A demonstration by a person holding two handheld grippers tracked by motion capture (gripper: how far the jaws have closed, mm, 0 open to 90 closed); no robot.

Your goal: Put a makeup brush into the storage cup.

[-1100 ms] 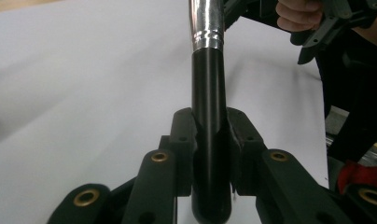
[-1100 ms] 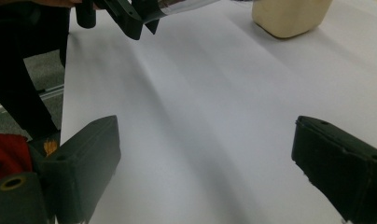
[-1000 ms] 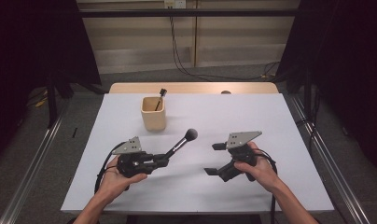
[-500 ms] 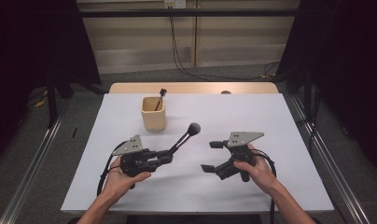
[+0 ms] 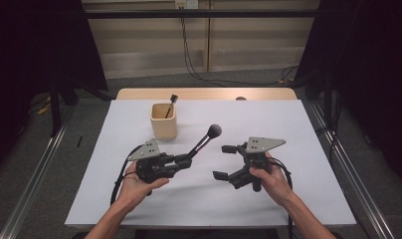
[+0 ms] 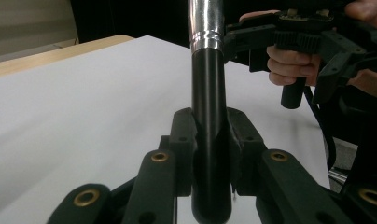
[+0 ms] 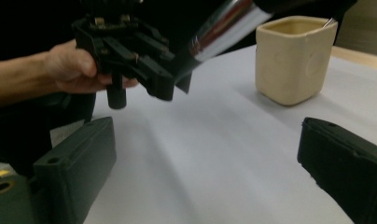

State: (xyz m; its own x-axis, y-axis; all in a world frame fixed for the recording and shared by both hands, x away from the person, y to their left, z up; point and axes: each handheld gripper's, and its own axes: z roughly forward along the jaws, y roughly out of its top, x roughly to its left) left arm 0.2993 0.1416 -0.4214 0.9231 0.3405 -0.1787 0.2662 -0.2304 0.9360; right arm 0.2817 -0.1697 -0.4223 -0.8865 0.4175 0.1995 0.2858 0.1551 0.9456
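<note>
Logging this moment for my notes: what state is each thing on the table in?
Left gripper: shut on the brush handle.
Right gripper: open, nothing between its jaws, which have just been opening.
Brush: held off the table, tilted, head up.
Cup: upright on the table, a thin black tool leaning inside.

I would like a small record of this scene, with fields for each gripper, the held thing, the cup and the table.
left gripper: shut on the brush handle, held above the table
brush: black handle, silver collar, round dark head pointing up and away
right gripper: jaws wide open, nothing between them; they have just been opening
cup: beige, upright, a thin dark tool inside
table: white surface
</note>
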